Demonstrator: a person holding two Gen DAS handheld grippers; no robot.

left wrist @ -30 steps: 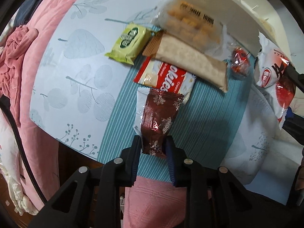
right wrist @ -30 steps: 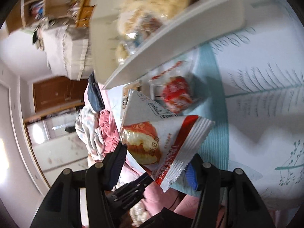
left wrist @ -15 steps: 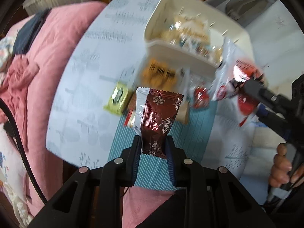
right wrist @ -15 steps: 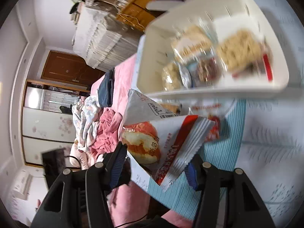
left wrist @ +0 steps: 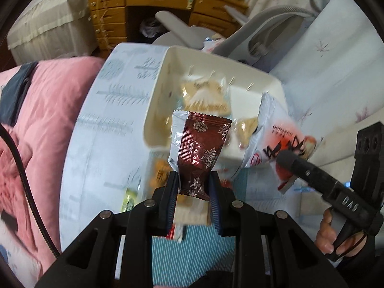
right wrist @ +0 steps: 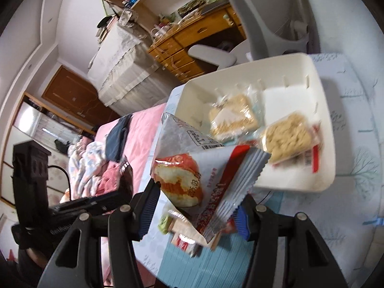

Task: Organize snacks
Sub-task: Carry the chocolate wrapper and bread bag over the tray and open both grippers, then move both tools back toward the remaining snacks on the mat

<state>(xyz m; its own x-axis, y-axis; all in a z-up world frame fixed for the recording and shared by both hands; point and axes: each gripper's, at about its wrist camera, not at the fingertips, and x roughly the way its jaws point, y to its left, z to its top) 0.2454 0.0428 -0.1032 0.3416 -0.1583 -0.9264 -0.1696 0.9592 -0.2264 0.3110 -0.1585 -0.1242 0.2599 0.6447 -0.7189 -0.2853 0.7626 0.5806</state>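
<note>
Pinching a dark-red snowflake-printed snack packet (left wrist: 200, 153) in your left gripper (left wrist: 194, 187) and a white-and-red pastry packet (right wrist: 204, 180) in your half-spread right gripper (right wrist: 195, 206), you held both above the white bin (right wrist: 300, 182) containing two cracker packs (right wrist: 285, 138).

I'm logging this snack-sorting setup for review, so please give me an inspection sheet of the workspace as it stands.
Surface: table with a pale leaf-print cloth and a teal striped mat.
Job's things: white bin holding several wrapped snacks; more packets lie on the table beside it.
Clutter: nothing seen on the table beyond snacks.
Grippers: left gripper shut on a brown snowflake packet; right gripper shut on a white and red packet.
Cables: black cable over the pink bedding.
Surroundings: wooden desk, grey chair, wooden door.
</note>
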